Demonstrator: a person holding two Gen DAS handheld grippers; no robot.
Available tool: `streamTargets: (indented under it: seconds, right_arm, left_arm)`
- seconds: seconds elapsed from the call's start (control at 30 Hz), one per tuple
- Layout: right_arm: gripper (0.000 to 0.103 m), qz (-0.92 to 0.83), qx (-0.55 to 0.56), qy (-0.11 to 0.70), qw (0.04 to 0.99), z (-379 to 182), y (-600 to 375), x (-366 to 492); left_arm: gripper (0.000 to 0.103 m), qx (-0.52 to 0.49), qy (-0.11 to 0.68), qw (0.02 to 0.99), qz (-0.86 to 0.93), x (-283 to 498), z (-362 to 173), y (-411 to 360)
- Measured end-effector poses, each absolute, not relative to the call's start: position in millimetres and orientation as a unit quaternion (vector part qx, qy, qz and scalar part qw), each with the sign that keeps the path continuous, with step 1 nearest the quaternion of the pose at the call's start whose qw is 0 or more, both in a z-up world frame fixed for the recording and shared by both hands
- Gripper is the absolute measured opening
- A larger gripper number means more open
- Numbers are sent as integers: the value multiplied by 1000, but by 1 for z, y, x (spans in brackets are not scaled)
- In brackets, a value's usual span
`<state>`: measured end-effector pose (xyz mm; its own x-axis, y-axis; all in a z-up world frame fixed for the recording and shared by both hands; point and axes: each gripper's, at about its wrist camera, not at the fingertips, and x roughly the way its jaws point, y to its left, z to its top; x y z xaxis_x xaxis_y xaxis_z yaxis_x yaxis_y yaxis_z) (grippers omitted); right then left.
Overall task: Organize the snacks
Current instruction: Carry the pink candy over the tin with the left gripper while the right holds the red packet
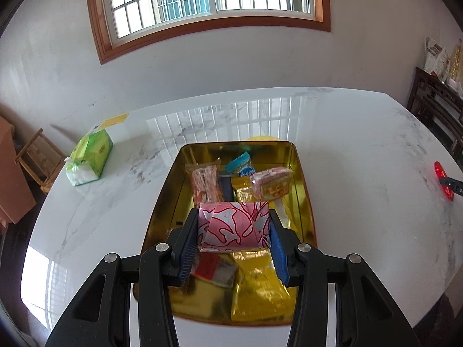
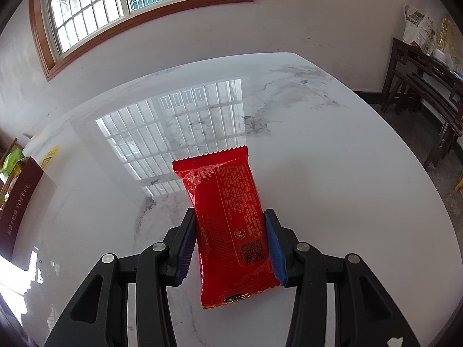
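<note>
Bright daylight from a window (image 1: pixel 208 3) glares in grid-shaped reflections across the glossy marble table (image 2: pixel 332 150), while fisheye distortion bends both views into dark vignetted corners, with slight blur near the bottom.

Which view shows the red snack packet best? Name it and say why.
The right wrist view: the red snack packet fills the centre, its printed back and code legible, clamped between the right hand-held gripper pads. The left wrist view shows only a small red sliver at the far right edge of the marble table.
</note>
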<state>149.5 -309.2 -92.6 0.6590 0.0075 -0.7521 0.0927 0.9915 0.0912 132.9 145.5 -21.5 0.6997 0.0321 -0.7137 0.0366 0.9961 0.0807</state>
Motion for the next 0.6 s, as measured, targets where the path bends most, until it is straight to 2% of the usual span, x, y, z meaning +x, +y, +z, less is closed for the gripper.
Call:
streamTargets:
  seconds: [0.6]
  right_arm:
    - [43,-24,58,416,907,-94,-310,150]
  left_arm:
    - [46,25,415,910,1,174,-34,179]
